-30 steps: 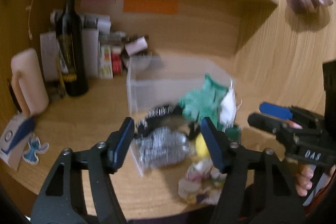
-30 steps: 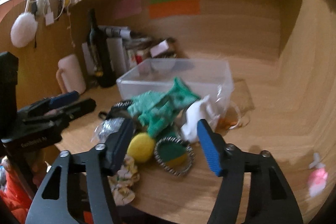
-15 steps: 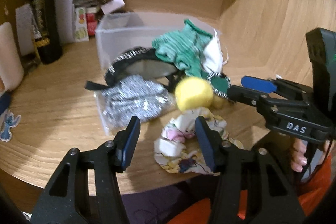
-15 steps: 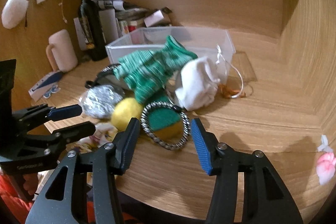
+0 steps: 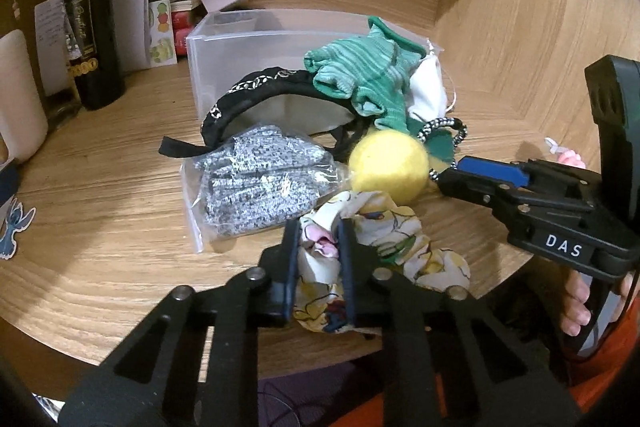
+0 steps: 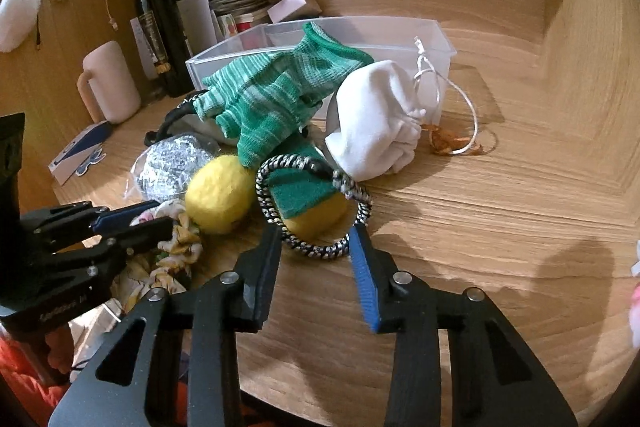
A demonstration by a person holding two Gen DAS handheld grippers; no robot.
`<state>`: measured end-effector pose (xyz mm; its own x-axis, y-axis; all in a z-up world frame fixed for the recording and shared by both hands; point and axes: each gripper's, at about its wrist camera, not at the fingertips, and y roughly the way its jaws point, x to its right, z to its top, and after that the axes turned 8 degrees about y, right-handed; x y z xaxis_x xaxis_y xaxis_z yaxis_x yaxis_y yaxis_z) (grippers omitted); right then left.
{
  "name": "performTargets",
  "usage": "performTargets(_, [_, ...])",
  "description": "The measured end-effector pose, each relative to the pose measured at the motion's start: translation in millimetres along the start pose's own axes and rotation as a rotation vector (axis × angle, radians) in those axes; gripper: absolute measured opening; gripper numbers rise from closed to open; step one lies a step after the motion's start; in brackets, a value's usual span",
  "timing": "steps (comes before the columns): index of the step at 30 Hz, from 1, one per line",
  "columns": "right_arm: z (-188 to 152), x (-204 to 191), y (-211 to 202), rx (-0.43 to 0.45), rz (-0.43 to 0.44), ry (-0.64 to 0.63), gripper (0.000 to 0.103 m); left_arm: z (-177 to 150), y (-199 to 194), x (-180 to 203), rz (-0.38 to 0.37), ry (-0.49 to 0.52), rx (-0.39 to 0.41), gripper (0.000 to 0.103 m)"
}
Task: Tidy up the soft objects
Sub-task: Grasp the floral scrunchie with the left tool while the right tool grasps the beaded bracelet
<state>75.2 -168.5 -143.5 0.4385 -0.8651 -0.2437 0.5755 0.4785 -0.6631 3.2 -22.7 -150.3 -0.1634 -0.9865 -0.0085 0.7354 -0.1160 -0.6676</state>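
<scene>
Pinching a fold of the floral scrunchie, the left hand-held gripper has its two jaws drawn close together on the fabric at the near edge of the worktop. The right hand-held gripper stands with its jaws spread apart and nothing between them, its tips at either side of the near rim of the braided black-and-white ring, which lies over a green-and-yellow sponge.

Taking the yellow ball as the landmark: the scrunchie lies just in front of it, touching or nearly so. To the ball's left sits a clear bag of grey knit fabric, flat on the worktop. The ring and sponge rest just to the ball's right. Behind the ball, a black headband with chain trim arches above the bag, and a striped green sock is draped over the pile, its cuff reaching toward the clear plastic bin. To the right of the sock, behind the ring, a white drawstring pouch leans against the bin's front corner, its cord trailing on the wood.

Farther back and left of the ball stand a dark wine bottle and a pale mug, with papers and small boxes beside them.
</scene>
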Motion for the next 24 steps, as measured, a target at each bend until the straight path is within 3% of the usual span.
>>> performTargets(5, [-1.1,-0.4,-1.6,0.021,-0.005,0.003,0.017,1.3,-5.5,-3.0,0.022,0.005,0.028,0.01])
performTargets(6, [-0.3,-0.2,-2.2,0.024,-0.009,0.006,0.004,1.9,-7.6,-4.0,0.023,0.002,0.036,0.01])
performTargets(16, [8.0,14.8,-14.5,0.071,-0.064,0.028,0.005,30.5,-32.6,-24.5,0.053,-0.039,0.164,0.01])
performTargets(19, [12.7,15.3,-14.0,0.062,-0.088,0.016,0.015,42.6,-36.0,-33.0,0.064,-0.057,0.205,0.01])
performTargets(21, [15.0,16.7,-7.7,0.035,-0.087,0.01,0.033,48.3,-38.9,-37.2,0.07,-0.066,0.229,0.01])
performTargets(24, [17.4,18.1,2.6,-0.004,-0.052,0.013,0.034,55.4,-43.7,-42.2,0.084,-0.072,0.264,0.01])
